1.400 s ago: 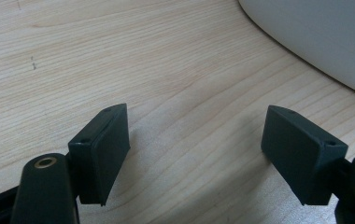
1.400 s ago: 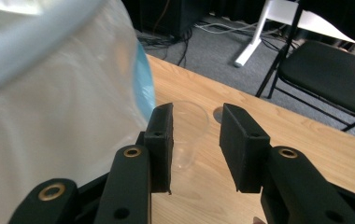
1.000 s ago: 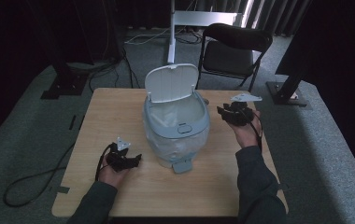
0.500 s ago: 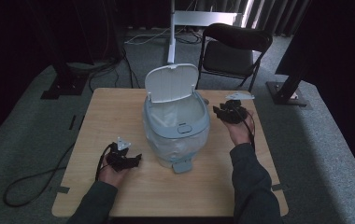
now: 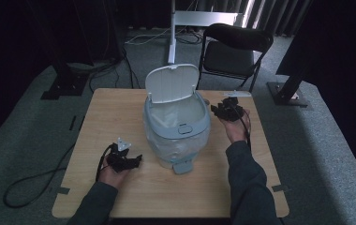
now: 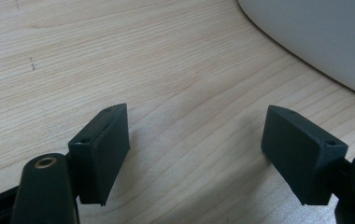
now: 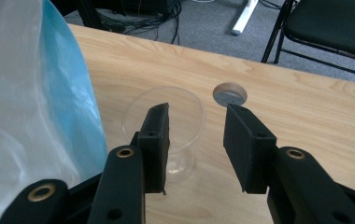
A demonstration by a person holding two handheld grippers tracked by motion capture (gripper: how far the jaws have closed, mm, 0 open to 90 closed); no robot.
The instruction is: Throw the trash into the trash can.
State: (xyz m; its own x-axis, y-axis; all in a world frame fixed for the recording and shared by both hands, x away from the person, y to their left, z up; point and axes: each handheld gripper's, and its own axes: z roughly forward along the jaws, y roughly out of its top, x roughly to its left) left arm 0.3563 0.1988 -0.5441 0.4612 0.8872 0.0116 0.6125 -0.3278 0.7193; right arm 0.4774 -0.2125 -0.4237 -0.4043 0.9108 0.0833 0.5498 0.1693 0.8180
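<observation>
Clear glossy plastic cup [image 7: 166,123], matt wooden table [image 7: 306,107]

The wooden tabletop [image 5: 120,117] carries a pale blue bin [image 5: 177,136] in the middle, with its lid up. At the far right stands a clear plastic cup [image 7: 166,126], beside a round hole [image 7: 230,94].

You face a light wooden table [image 5: 120,117] with rounded corners, standing on grey carpet floor [image 5: 31,122]. Its far right corner has a round cable hole [image 7: 230,94]. Beyond the far edge stands a black folding chair [image 5: 234,49], seat toward you. Left of the chair, a white stand post [image 5: 171,33] rises from the floor, carrying a horizontal white bar at its top. Black cables [image 5: 134,37] lie on the carpet behind the table; another cable loop [image 5: 31,180] lies off the left edge. Dark stand bases [image 5: 59,86] sit at far left and far right [image 5: 288,91]. The surroundings are dark.
</observation>
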